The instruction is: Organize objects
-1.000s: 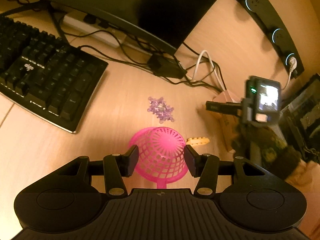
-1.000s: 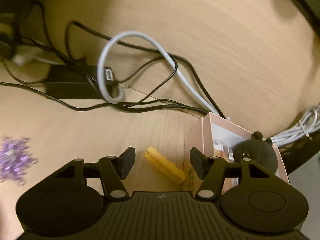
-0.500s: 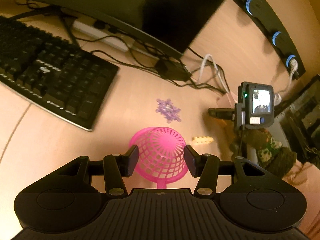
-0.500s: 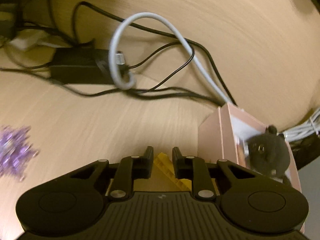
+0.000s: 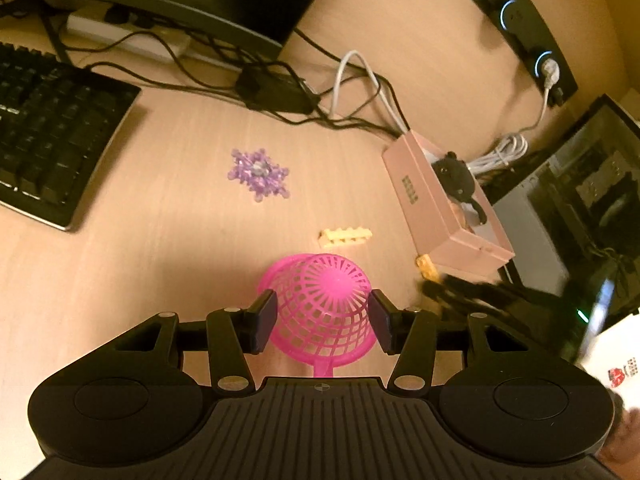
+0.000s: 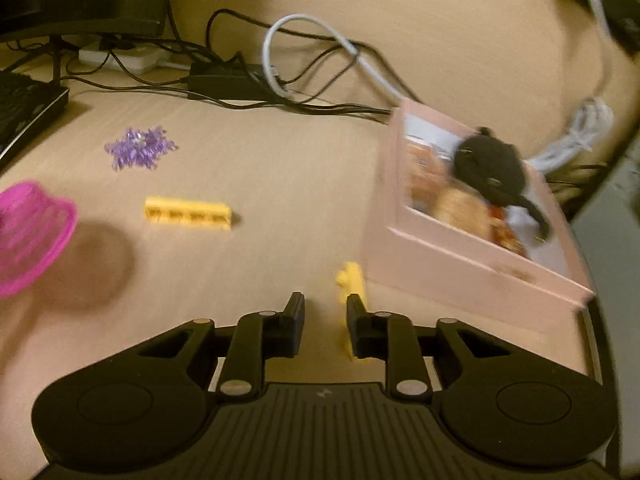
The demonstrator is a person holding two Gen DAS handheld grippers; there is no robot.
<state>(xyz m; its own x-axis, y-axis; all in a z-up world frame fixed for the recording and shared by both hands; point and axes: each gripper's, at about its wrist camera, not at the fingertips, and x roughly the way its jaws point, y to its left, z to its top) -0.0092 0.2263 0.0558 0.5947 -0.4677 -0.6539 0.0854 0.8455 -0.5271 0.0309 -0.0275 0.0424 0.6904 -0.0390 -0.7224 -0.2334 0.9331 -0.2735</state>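
The left claw (image 5: pixel 322 320) is clamped on the pink mesh basket (image 5: pixel 320 304), holding it just off the bench (image 5: pixel 160 240). The right claw (image 6: pixel 325 326) is only narrowly apart, with a yellow brick (image 6: pixel 351 292) resting against its right finger, just beside the pink box (image 6: pixel 460 248). Another yellow brick (image 6: pixel 188 213) lies between the basket and that box, and a purple snowflake (image 6: pixel 138 147) sits farther back.
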